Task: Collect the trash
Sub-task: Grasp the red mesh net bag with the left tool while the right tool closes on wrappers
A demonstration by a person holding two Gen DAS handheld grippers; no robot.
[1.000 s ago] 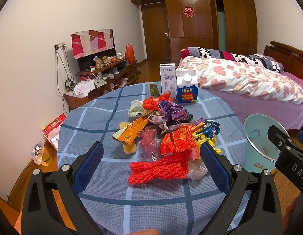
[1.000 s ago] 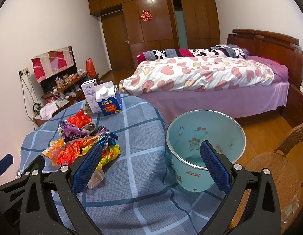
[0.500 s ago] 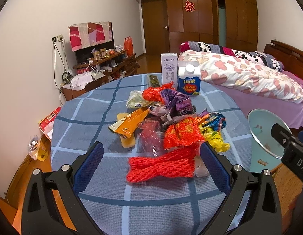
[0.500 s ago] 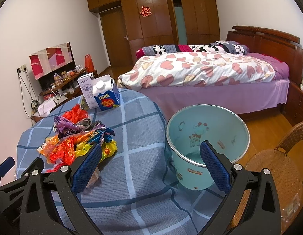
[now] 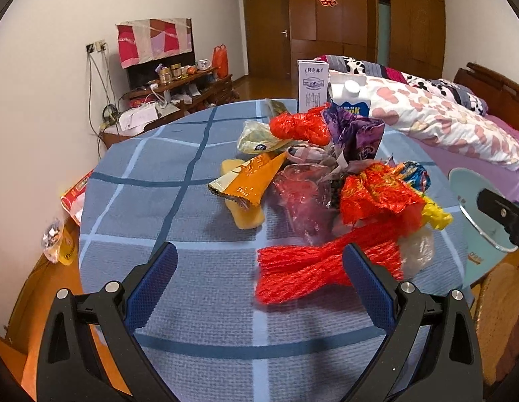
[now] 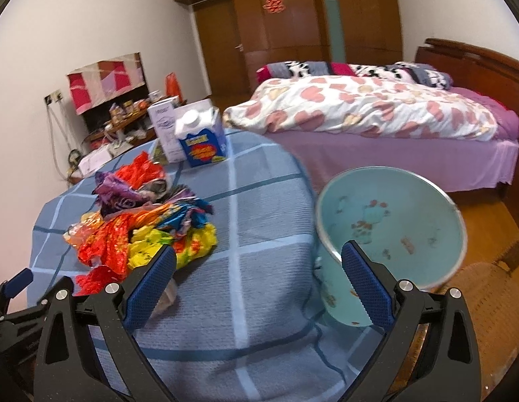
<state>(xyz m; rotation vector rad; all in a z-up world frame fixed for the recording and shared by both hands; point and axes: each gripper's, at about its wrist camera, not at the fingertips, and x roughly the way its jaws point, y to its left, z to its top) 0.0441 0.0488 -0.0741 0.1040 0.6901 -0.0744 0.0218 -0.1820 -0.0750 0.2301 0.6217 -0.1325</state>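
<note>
Closing on the red mesh bag (image 5: pixel 329 264) at the near edge of the wrapper pile (image 5: pixel 333 181), the left gripper (image 5: pixel 259 274) has dropped lower over the blue checked tablecloth (image 5: pixel 158 201) since a second ago, fingers spread wide, empty. Right gripper (image 6: pixel 257 268) likewise apart and empty, now tilted toward the teal bin (image 6: pixel 390 221) just off the table's right edge. Bare cloth left of the pile gives approach room; milk cartons (image 5: pixel 329 88) stand behind it.
</note>
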